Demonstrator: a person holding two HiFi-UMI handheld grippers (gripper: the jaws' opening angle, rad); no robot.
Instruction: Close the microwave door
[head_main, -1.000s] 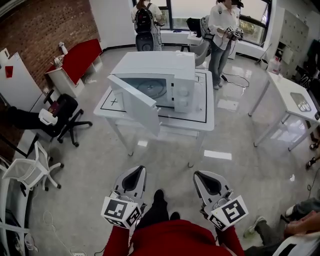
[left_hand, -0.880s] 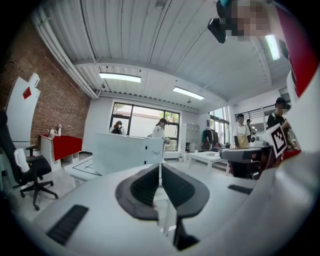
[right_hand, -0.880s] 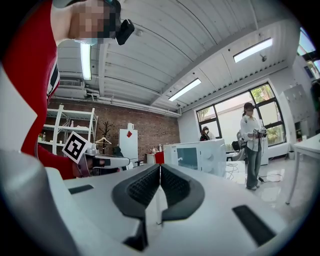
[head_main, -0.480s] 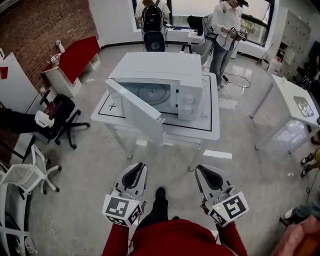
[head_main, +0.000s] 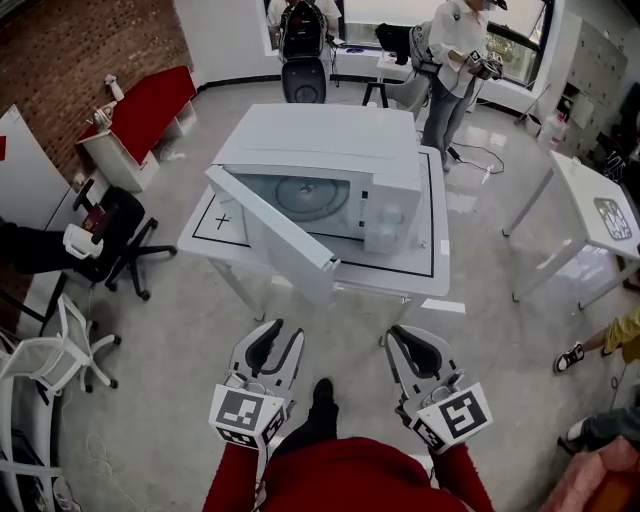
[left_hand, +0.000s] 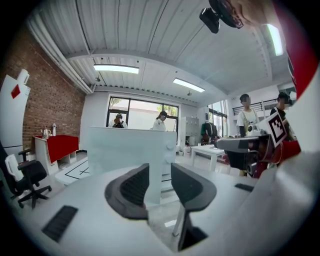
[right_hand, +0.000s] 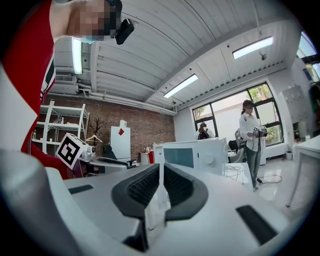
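The microwave (head_main: 330, 160) on the table (head_main: 425, 285) is seen nearer than a second ago. Its door (head_main: 275, 235) is swung wide out past the table's front edge, so it is not closed. The left gripper (head_main: 278, 338) has just been opened, with nothing grasped. The right gripper (head_main: 408, 345) is clenched on nothing. The door is touched by neither.

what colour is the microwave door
White; the microwave door shows best in the head view.

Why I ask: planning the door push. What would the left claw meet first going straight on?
Probably the open microwave door, some way ahead, though depth is unclear. The left claw has just been opening its jaws, with nothing between them.
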